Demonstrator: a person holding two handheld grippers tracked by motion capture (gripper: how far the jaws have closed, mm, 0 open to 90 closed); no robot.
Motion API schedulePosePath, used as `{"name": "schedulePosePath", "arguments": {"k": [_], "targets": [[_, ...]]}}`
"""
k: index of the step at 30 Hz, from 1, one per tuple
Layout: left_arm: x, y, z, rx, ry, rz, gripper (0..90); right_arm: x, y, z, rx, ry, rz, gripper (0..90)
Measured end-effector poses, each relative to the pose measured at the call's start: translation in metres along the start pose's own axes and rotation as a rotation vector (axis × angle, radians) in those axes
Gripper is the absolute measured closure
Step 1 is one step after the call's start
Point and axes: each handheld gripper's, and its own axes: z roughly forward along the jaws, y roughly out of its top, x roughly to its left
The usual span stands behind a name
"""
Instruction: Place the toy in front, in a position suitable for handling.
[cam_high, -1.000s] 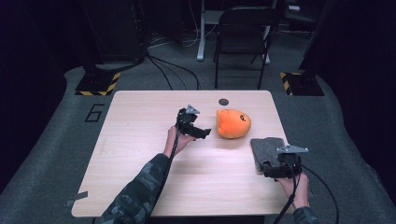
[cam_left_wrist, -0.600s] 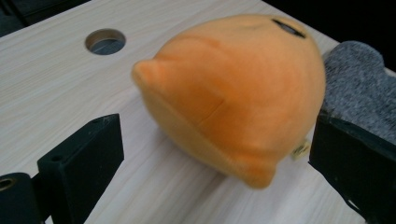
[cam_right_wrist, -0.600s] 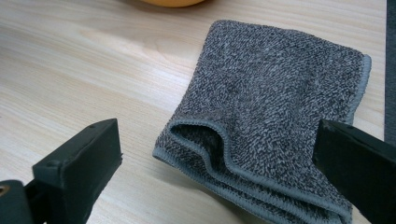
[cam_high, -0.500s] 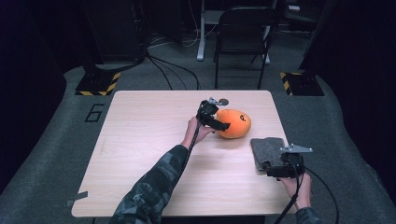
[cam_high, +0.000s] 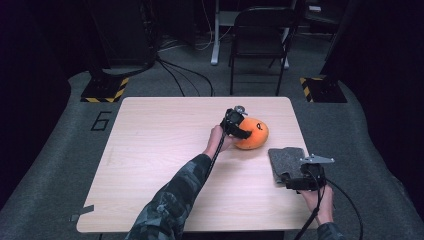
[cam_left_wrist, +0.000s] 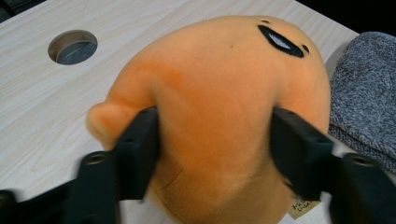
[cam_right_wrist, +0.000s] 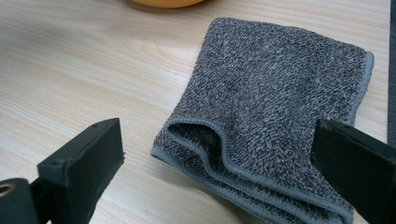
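Pale wood grain runs across the table (cam_high: 150, 150), smooth and bare on its left half, with a round cable hole (cam_left_wrist: 73, 46) cut near the far edge. Right of centre sits the orange plush toy (cam_high: 252, 134), a rounded, short-napped lump with a black stitched mark on top and a small nub on one side. The left gripper (cam_high: 235, 125) has reached it, and its jaws have just been closing; in the left gripper view the two black jaws press into the toy's flanks, and the fabric dents slightly around them. I judge the toy light, soft and springy, not fragile and not slippery, since the nap gives the pads purchase. A hold across its widest middle, as now, looks sound; squeezing it lower, near the sewn tag (cam_left_wrist: 303, 207), would likely let it bulge out.

Just right of the toy and nearer the person lies a folded grey towel (cam_high: 286, 160), looped terry with a stitched hem, limp and layered. It should be pinched at a folded edge. The right gripper (cam_high: 305, 182) rests at its near edge with jaws spread wide, holding nothing.
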Motion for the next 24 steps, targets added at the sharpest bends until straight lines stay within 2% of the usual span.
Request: {"name": "schedulePosePath", "arguments": {"k": [4,5,9,13,16,18,22,24], "targets": [[0.002,-0.006,-0.001,-0.011,-0.007,-0.015,60.1,0.002,0.001,0.0,-0.004,0.0,-0.013,3.3],[0.001,-0.007,-0.002,-0.019,-0.004,-0.016,63.2,0.001,0.001,0.0,-0.002,0.0,-0.025,3.6],[0.003,-0.01,-0.005,-0.059,-0.018,-0.027,70.7,0.003,0.001,0.0,-0.004,-0.002,-0.019,4.0],[0.004,-0.012,-0.011,-0.1,-0.039,-0.042,73.2,0.001,0.001,-0.001,-0.012,-0.005,-0.019,4.2],[0.005,-0.011,-0.017,-0.107,-0.032,-0.044,73.6,-0.001,0.001,-0.002,-0.017,-0.006,-0.015,4.2],[0.005,-0.011,-0.028,-0.117,-0.023,-0.035,73.6,-0.003,0.0,-0.002,-0.016,-0.004,-0.012,4.2],[0.006,-0.014,-0.047,-0.132,-0.032,-0.043,73.4,-0.003,0.0,-0.002,-0.016,-0.004,-0.01,4.3],[0.005,-0.017,-0.056,-0.137,-0.029,-0.031,73.3,-0.003,0.0,-0.002,-0.015,-0.006,-0.004,4.3]]}}
